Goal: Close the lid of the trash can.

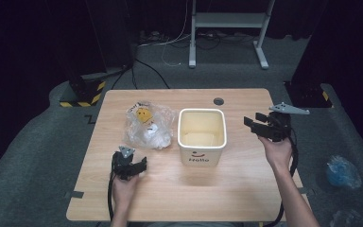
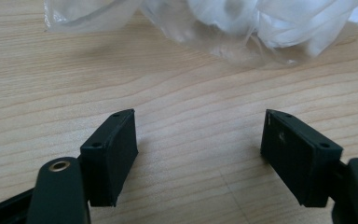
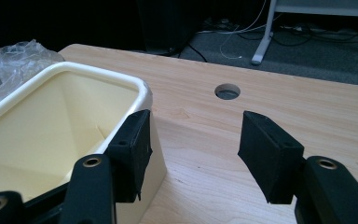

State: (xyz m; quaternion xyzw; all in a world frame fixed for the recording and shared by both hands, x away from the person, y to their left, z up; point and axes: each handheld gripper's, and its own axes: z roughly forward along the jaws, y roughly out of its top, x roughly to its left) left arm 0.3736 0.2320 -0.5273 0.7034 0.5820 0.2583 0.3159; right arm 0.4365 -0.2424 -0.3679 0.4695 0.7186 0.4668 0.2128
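A cream square bin (image 1: 202, 135) with "Hello" on its front stands mid-table, empty inside (image 3: 51, 126). To its left lies a crumpled clear plastic bag (image 1: 149, 124) with a yellow face print; its white folds (image 2: 242, 23) lie just beyond my left gripper. My left gripper (image 1: 133, 166) hovers low over the bare wood near the bag, open, with nothing between its jaws (image 2: 198, 149). My right gripper (image 1: 253, 124) is raised to the right of the bin, open and empty (image 3: 193, 154), its left jaw next to the bin's near corner.
The wooden table (image 1: 170, 189) has a round cable hole (image 1: 218, 101) behind the bin (image 3: 227, 91). Beyond the far edge stand a white metal frame (image 1: 227, 28) and cables on grey carpet. A blue crumpled bag (image 1: 342, 172) lies on the floor at right.
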